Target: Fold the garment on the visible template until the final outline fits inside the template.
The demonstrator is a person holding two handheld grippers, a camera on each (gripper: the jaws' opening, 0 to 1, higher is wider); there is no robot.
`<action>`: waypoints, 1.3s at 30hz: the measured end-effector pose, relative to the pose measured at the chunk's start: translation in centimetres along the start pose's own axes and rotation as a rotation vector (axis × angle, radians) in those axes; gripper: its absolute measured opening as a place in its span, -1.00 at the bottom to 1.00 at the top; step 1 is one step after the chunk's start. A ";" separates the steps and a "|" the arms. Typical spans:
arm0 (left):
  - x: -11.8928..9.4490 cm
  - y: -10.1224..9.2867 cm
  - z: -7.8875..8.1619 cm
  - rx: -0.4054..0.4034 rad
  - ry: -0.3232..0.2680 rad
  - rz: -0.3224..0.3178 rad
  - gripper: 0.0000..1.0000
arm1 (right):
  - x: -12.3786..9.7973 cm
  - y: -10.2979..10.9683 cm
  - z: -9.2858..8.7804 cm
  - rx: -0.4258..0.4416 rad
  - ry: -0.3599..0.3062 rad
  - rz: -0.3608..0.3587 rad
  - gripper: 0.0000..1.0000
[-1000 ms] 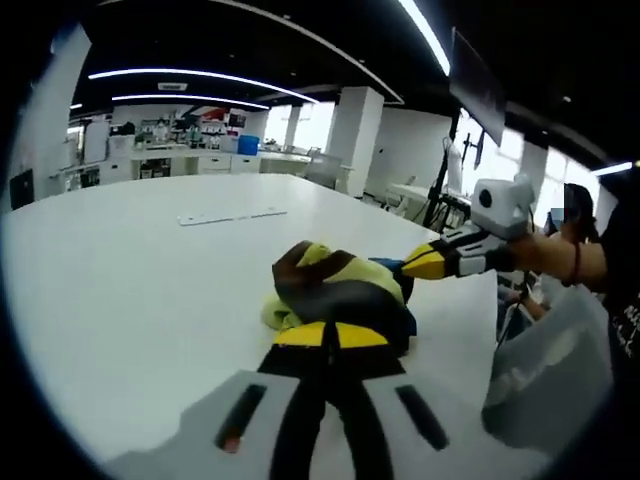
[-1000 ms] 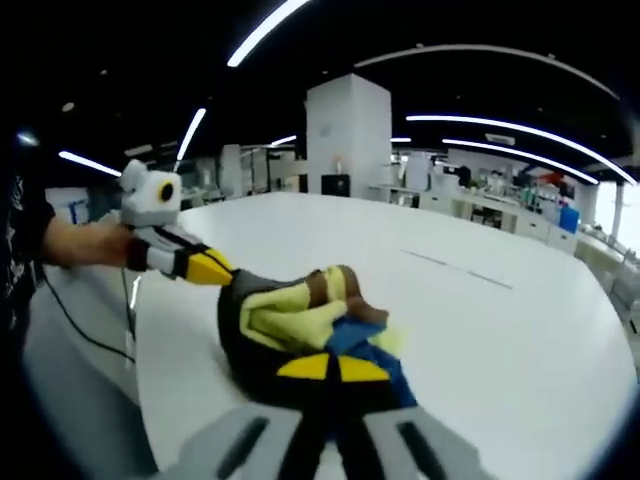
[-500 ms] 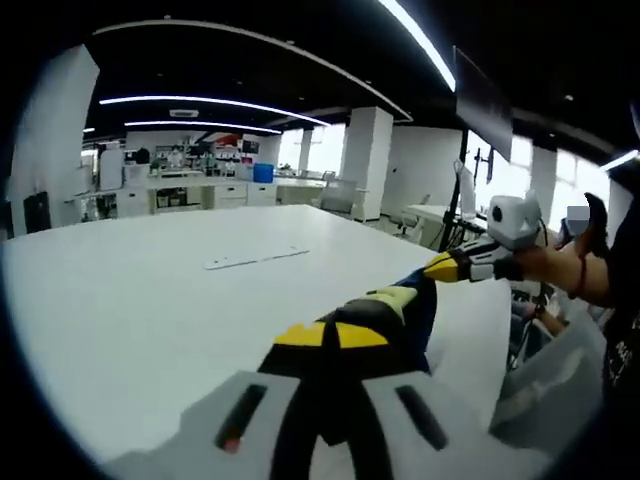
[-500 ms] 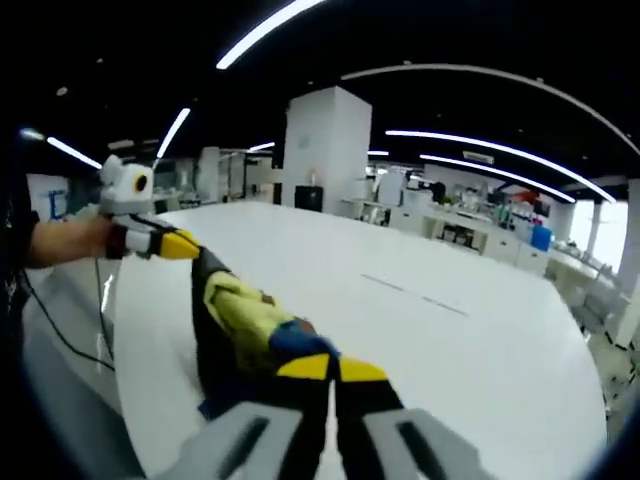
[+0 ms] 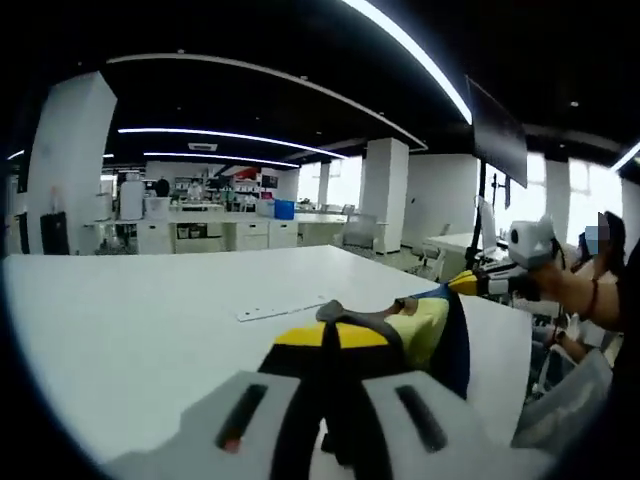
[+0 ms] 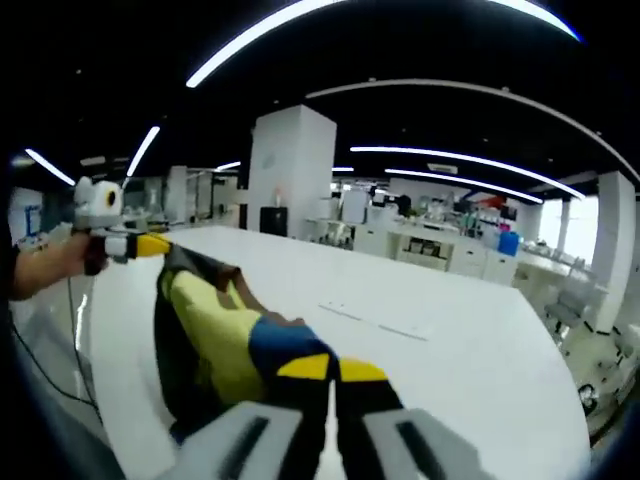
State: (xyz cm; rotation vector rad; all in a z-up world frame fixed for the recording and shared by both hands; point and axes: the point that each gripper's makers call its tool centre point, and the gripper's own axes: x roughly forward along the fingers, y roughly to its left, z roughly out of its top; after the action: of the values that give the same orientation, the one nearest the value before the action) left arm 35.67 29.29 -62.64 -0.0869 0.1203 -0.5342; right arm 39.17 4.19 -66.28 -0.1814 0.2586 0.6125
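Holding the garment (image 5: 430,330) stretched in the air between them, both grippers look to be in the spreading step, before it is laid down for folding. The left gripper (image 5: 332,335) has its yellow-tipped jaws pressed together on one dark edge of the cloth; the right gripper (image 6: 331,368) has its jaws likewise clamped on a blue-and-yellow part of the opposite end. The garment hangs as a yellow, black and blue band above the near edge of the white table (image 5: 130,330).

To do this well, I judge the cloth should be kept taut and level, lowered so it lands flat without bunching, and neither grip loosened until it rests on the table. A thin pale strip (image 5: 282,309) lies flat further out on the table; whether it belongs to the template I cannot tell.

Count: one garment, two grippers, one table, one pale strip. A person's hand (image 6: 62,260) carries the left gripper in the right gripper view.
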 end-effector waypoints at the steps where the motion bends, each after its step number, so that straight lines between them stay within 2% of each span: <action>1: 0.2 0.4 0.1 -0.008 -0.004 0.009 -1.00 | 0.2 -0.2 0.4 0.000 -0.004 -0.002 -1.00; 7: 1.7 2.1 0.7 -0.035 -0.029 0.069 -1.00 | 1.5 -1.2 1.4 -0.003 -0.006 -0.022 -1.00; 10: 2.5 4.0 1.1 -0.076 -0.061 0.134 -1.00 | 2.9 -1.9 1.9 -0.007 -0.014 -0.036 -1.00; 14: 3.5 5.4 1.3 -0.127 -0.089 0.160 -1.00 | 4.3 -2.2 2.3 -0.034 -0.010 -0.042 -1.00; 17: 4.2 6.7 1.0 -0.115 -0.084 0.205 -1.00 | 5.4 -2.6 2.5 -0.044 -0.008 -0.047 -1.00; 19: 4.8 8.0 0.5 -0.048 -0.065 0.254 -1.00 | 6.6 -3.0 2.4 -0.042 -0.001 -0.052 -1.00; 22: 5.8 8.8 -0.2 -0.104 -0.069 0.263 -1.00 | 8.0 -3.6 2.0 -0.047 0.015 -0.062 -1.00; 24: 6.7 9.7 -1.1 -0.138 -0.054 0.268 -1.00 | 8.8 -3.9 1.3 -0.041 0.034 -0.068 -1.00; 33: 9.6 11.9 -5.6 -0.166 0.045 0.268 -1.00 | 13.0 -5.6 -1.4 0.011 0.087 -0.084 -1.00; 39: 11.3 13.3 -9.4 -0.185 0.133 0.278 -1.00 | 15.7 -6.2 -4.5 0.017 0.164 -0.094 -1.00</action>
State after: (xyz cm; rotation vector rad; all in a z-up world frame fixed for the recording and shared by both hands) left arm 50.70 34.42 -74.47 -0.2120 0.3067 -0.2501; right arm 54.32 6.65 -74.62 -0.2264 0.4115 0.5028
